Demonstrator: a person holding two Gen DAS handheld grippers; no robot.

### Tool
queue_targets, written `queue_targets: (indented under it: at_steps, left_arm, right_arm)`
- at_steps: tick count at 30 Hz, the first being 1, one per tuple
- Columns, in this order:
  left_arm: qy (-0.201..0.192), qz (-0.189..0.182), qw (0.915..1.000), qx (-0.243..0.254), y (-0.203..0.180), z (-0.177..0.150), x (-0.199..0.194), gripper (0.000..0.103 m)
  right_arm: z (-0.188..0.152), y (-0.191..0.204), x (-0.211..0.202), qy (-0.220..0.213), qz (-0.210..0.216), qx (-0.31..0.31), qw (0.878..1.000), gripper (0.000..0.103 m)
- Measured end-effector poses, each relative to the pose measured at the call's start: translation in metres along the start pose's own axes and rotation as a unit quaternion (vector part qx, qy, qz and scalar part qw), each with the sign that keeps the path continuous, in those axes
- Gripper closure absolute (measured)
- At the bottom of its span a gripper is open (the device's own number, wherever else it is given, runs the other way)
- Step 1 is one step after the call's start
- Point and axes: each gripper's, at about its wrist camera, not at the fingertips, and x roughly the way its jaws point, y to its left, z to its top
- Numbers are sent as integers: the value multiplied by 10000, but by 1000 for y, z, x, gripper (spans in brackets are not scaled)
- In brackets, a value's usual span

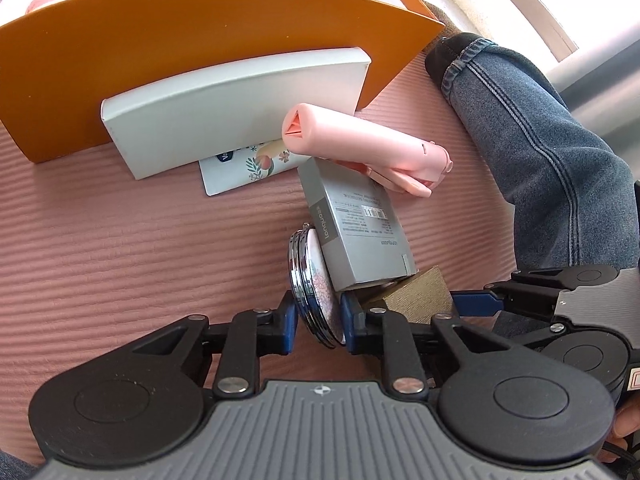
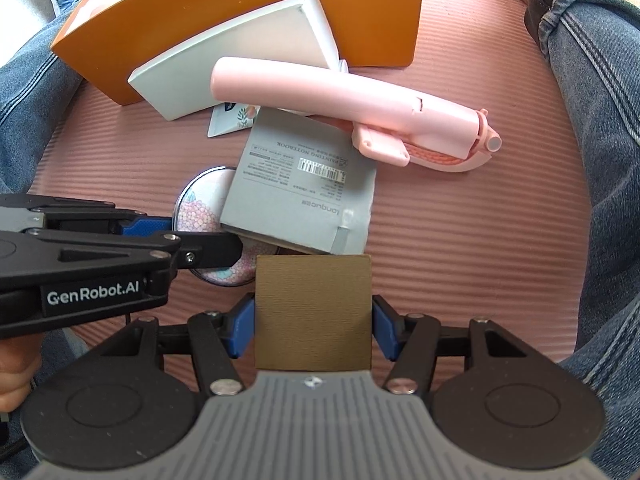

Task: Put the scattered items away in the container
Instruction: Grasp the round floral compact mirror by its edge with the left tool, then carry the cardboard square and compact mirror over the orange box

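Low in frame, left gripper (image 1: 318, 316) clamped on round compact mirror (image 1: 310, 284); right gripper (image 2: 314, 322) clamped on brown box (image 2: 314, 314). Orange container (image 1: 200, 40) upper left, on ribbed pink mat (image 1: 120, 240).

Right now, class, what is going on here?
A person seated on a pink mat works two hand-held grippers. The left gripper has its pads around a round compact mirror, which lies partly under a grey notebook. The right gripper holds a brown block. The orange container stands behind.
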Motion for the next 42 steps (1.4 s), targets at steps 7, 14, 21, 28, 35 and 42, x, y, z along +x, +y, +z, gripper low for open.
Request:
queue_targets:
  at_steps: [7,14,21,28,35,42]
  left_arm:
    - [-88,202,9997,-50,6,-7,-18,88]
    - [-360,264,9990,-42,9,-12,-41,88]
    - [-819,257,9963,-64,6,-7,-70,88]
    - [-1388,106,9903,-45,2,16,-107,88]
    - [-1883,151,9820,74,-1,53,-133,88]
    - [-2238,362,9739,117,4,97,-143,88]
  right_arm:
    - [-1,9,-6,-70,88,-89,9999,41]
    - [-9,9,-31,-338,89,-337,9988,41]
    - [-14,7,-60,-828,215,-348,9957,41]
    - [11,4,-101,-1474,453,-315,9875,41]
    - [63,8,-130,-2072,621,-265,9760,41]
    - [121,10,-137,-2445,638,-64,9675,41]
